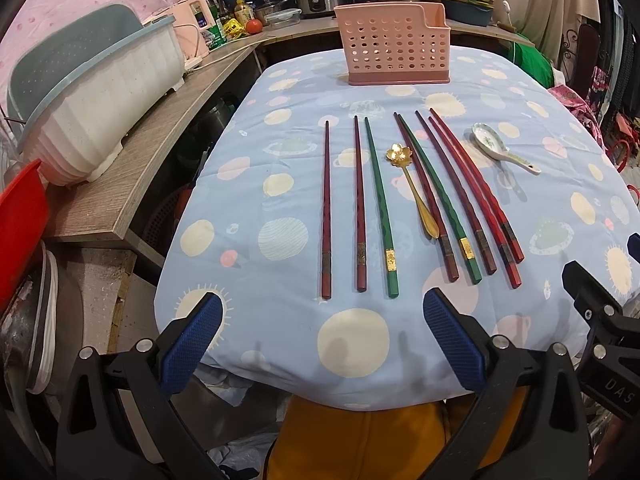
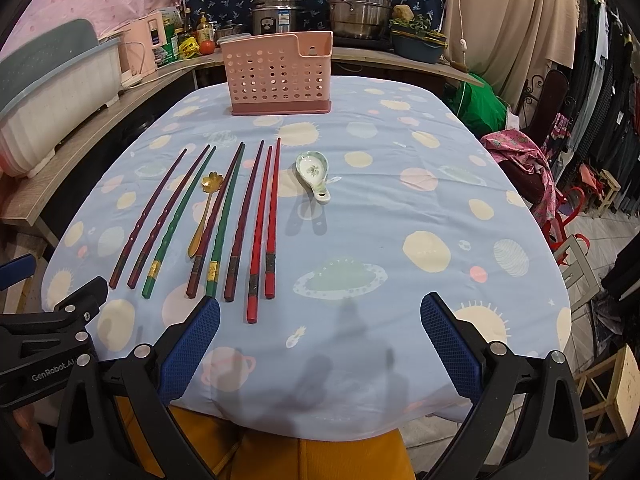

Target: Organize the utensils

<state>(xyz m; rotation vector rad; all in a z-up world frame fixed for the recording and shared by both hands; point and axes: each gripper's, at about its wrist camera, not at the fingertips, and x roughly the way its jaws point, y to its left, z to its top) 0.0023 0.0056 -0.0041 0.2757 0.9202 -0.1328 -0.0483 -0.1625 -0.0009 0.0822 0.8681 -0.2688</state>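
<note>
Several chopsticks, dark red, green [image 1: 379, 204] and bright red [image 2: 273, 216], lie side by side on the blue patterned tablecloth [image 1: 280, 168]. A gold flower-bowl spoon [image 1: 414, 190] lies among them; it also shows in the right wrist view [image 2: 203, 210]. A white ceramic spoon [image 1: 500, 148] lies to their right, also in the right wrist view [image 2: 314, 174]. A pink perforated utensil holder [image 1: 394, 50] stands at the table's far side, also in the right wrist view [image 2: 280, 74]. My left gripper [image 1: 322, 344] and right gripper [image 2: 320, 344] are open and empty above the near table edge.
A white and blue dish rack [image 1: 100, 92] sits on a wooden counter [image 1: 132, 184] at the left. Pots and a rice cooker [image 2: 278, 14] stand behind. Chairs and clothes [image 2: 560, 168] crowd the right. The person's yellow trousers [image 1: 360, 440] are below the near edge.
</note>
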